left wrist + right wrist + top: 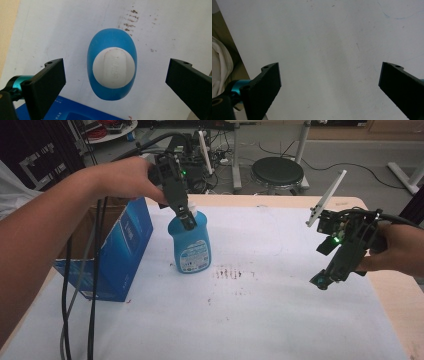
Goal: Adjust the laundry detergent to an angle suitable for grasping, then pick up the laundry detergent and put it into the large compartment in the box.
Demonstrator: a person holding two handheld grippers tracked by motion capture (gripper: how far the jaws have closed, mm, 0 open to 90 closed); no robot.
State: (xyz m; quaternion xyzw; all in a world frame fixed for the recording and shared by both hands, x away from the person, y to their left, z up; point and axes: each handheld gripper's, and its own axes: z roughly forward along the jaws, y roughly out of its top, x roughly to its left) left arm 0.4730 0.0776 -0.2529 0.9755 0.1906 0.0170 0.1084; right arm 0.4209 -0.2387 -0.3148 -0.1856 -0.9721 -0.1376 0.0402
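1. Black cables (67,285) hung nearest the high camera, trailing down past the person's left forearm (55,227) at the lower left edge.
2. Held in the left hand (131,179), the left gripper (187,221) pointed down at the top of a blue bottle (190,242); in the left gripper view its jaws stood wide apart, one on each side of the bottle, touching neither the body nor the cap.
3. Over at the right side of the table, the right gripper (321,281) hung above the sheet in the right hand (395,250), tilted downward, a green light glowing on its body. Its own view showed both jaws spread wide with nothing between them.
4. A white sheet (260,320) covered most of the pale wooden table (395,295); a patch of brownish smudges (234,272) marked it just right of the bottle.
5. Behind the table stood a round black stool (277,171), white desk legs (303,140) and tangled wiring on a grey floor.
6. The bottle stood upright near the middle-left of the sheet. It was blue plastic, oval from above, with a round white cap (113,67) and a pale printed label (194,254) on its front.
7. An open blue cardboard box (117,252) stood just left of the bottle, apart from it.
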